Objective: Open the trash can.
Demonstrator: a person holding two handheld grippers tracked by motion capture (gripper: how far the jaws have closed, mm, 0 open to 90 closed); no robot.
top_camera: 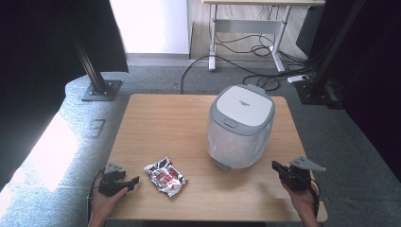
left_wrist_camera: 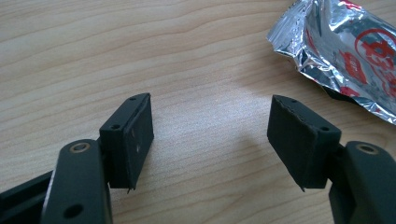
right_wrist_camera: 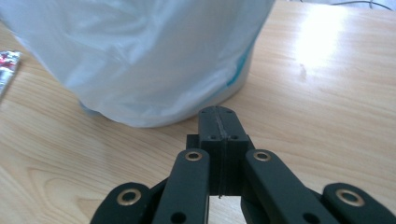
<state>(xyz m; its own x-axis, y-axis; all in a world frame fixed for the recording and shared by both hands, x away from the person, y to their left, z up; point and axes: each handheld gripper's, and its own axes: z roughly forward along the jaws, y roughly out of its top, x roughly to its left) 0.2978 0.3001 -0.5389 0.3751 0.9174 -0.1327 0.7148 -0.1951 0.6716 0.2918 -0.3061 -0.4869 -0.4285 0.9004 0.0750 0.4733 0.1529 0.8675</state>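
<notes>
Start of work: foil packet (top_camera: 165, 176) lies ungrasped on the tabletop (top_camera: 156, 118) beside the wide-open left tool (left_wrist_camera: 210, 133); right tool (right_wrist_camera: 218, 122), clamped empty, faces the lidded bin (top_camera: 240, 125).

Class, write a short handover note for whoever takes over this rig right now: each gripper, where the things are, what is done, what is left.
Left gripper: open, empty, low over the table, beside the foil packet.
Right gripper: shut, empty, near the base of the lidded bin, apart from it.
Packet lies flat at front left; bin stands centre-right with its lid closed.
Done: nothing picked up.
Left, probably: grasp the packet, open the bin, drop it in.
</notes>
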